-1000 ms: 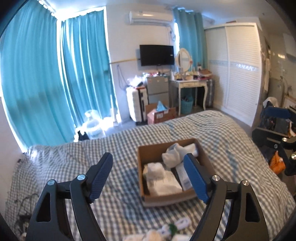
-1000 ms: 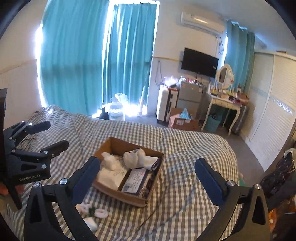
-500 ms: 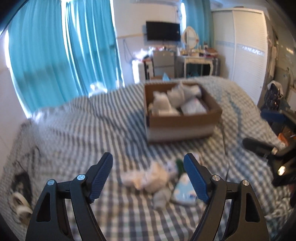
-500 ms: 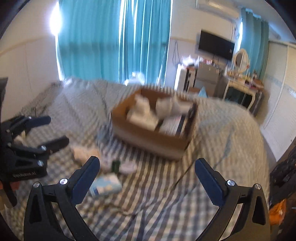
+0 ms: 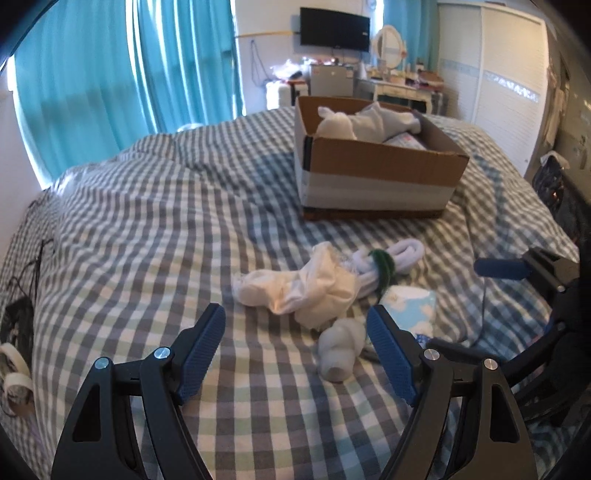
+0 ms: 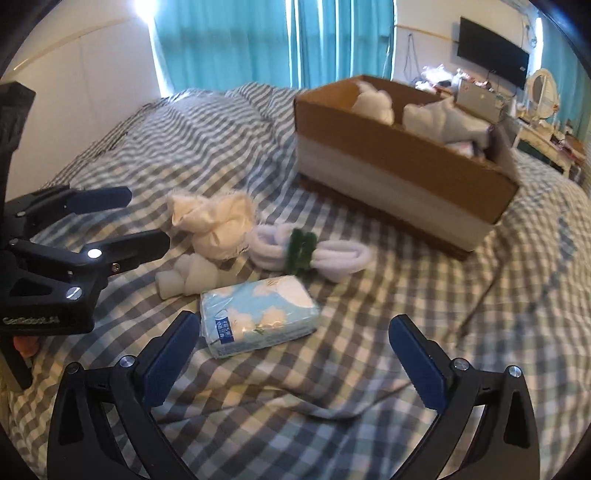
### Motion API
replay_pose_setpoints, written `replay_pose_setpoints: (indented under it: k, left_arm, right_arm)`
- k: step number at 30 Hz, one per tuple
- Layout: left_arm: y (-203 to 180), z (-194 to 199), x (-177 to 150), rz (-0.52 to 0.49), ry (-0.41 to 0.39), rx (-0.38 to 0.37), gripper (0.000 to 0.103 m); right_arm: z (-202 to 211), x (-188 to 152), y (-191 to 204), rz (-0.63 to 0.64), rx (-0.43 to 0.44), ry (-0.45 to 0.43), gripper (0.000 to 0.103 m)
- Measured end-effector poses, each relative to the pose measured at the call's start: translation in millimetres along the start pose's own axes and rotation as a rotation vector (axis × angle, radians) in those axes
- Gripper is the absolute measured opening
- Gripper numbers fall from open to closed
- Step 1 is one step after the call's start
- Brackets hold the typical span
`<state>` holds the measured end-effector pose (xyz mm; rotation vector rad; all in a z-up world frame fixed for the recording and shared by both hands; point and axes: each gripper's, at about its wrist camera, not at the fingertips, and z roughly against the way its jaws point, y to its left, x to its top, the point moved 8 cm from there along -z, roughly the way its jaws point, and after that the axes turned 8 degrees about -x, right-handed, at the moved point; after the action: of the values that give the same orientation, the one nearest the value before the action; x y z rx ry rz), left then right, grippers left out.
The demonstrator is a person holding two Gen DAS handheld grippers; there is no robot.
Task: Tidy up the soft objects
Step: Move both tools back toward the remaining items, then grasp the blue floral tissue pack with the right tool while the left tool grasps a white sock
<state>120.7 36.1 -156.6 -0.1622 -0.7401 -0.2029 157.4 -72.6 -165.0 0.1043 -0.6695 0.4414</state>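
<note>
A cardboard box (image 5: 373, 177) (image 6: 399, 162) holding white socks and cloths stands on the checked bed. In front of it lie a crumpled white cloth (image 5: 306, 286) (image 6: 212, 221), a white rope bundle with a green tie (image 5: 384, 264) (image 6: 310, 251), a rolled white sock (image 5: 340, 349) (image 6: 183, 278) and a blue tissue pack (image 5: 412, 308) (image 6: 258, 314). My left gripper (image 5: 295, 347) is open, low over the bed just before the cloth and sock. My right gripper (image 6: 291, 350) is open, just before the tissue pack.
The checked bedspread (image 5: 147, 221) covers the whole bed. Teal curtains (image 5: 129, 74), a wall TV (image 5: 334, 29), a dressing table (image 5: 399, 83) and a white wardrobe (image 5: 498, 85) stand beyond. Dark cables and tape rolls (image 5: 14, 365) lie at the bed's left edge.
Both grippers have dropped from high above the bed to low over it, near the loose items in front of the box. Both stayed open.
</note>
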Motion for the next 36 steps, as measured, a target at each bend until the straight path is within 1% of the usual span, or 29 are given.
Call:
replay_pose_setpoints:
  k: [2, 5, 6, 7, 8, 10, 12, 13, 15, 16, 18, 20, 21, 23, 26, 27, 29, 31, 32, 36]
  left_arm:
    - [2.0, -0.3, -1.4, 0.005, 0.002, -0.004, 0.080]
    - [4.0, -3.0, -3.0, 0.016, 0.016, -0.004, 0.080]
    - [4.1, -4.1, -3.7, 0.017, 0.021, -0.006, 0.080]
    - [3.9, -5.5, -4.4, 0.018, 0.026, -0.007, 0.080]
    - [4.2, -6.2, -4.4, 0.019, 0.029, -0.005, 0.080]
    - [4.5, -6.0, -4.0, 0.029, 0.029, -0.003, 0.080]
    - [3.4, -4.3, -3.0, 0.039, 0.028, -0.009, 0.080]
    - [2.8, -3.3, -1.7, 0.039, 0.025, -0.007, 0.080]
    - [-1.5, -1.5, 0.9, 0.036, 0.023, -0.005, 0.080]
    - [-5.0, -1.5, 2.4, 0.037, 0.025, -0.014, 0.080]
    - [-13.2, -4.5, 4.2, 0.050, 0.035, -0.038, 0.080]
    - [-24.1, -11.9, 4.4, 0.052, 0.053, -0.063, 0.080]
    - [-28.1, -14.5, 3.5, 0.042, 0.059, -0.062, 0.080]
    - [-33.1, -20.8, -1.4, 0.020, 0.075, -0.064, 0.077]
    - [-30.7, -31.0, -10.4, 0.045, 0.105, -0.073, 0.075]
    - [-29.0, -36.3, -14.5, 0.055, 0.122, -0.074, 0.073]
    - [-27.0, -43.8, -20.9, 0.070, 0.151, -0.066, 0.043]
    - [-27.0, -52.8, -26.6, 0.093, 0.198, -0.083, 0.037]
    - [-26.7, -54.0, -28.1, 0.096, 0.207, -0.078, 0.035]
    - [-28.5, -50.9, -30.2, 0.100, 0.209, -0.081, 0.033]
  right_arm:
    - [-6.5, -1.5, 5.0, 0.023, 0.003, 0.008, 0.103]
    - [-13.6, -1.7, 14.5, 0.040, 0.042, 0.015, 0.102]
    - [-16.6, -2.5, 17.4, 0.051, 0.050, 0.022, 0.098]
    - [-20.4, -4.1, 19.9, 0.063, 0.057, 0.036, 0.082]
    - [-24.0, -7.0, 22.1, 0.067, 0.077, 0.058, 0.076]
    - [-22.0, -8.4, 20.4, 0.057, 0.078, 0.057, 0.075]
    - [-10.9, -5.6, 12.9, 0.040, 0.062, 0.027, 0.074]
    - [-5.7, -4.8, 7.4, 0.032, 0.044, 0.018, 0.073]
    - [6.5, -3.0, -11.1, 0.003, -0.019, -0.001, 0.073]
    - [10.4, -2.3, -18.6, -0.014, -0.030, -0.005, 0.073]
    - [16.8, -0.6, -36.1, -0.063, -0.043, -0.011, 0.073]
    - [20.1, 0.1, -48.0, -0.081, -0.061, -0.011, 0.073]
    - [21.5, 0.2, -52.9, -0.088, -0.069, -0.012, 0.073]
    - [22.7, 1.6, -59.1, -0.103, -0.078, -0.016, 0.073]
    - [21.6, 0.7, -63.9, -0.127, -0.069, -0.010, 0.073]
    - [21.4, 0.6, -63.6, -0.126, -0.069, -0.008, 0.073]
    - [21.2, 0.6, -60.7, -0.116, -0.072, -0.009, 0.073]
    - [21.0, -1.0, -59.2, -0.112, -0.069, -0.007, 0.074]
    - [20.6, -2.2, -59.2, -0.114, -0.064, -0.003, 0.073]
    - [21.2, -3.3, -60.0, -0.129, -0.050, -0.001, 0.074]
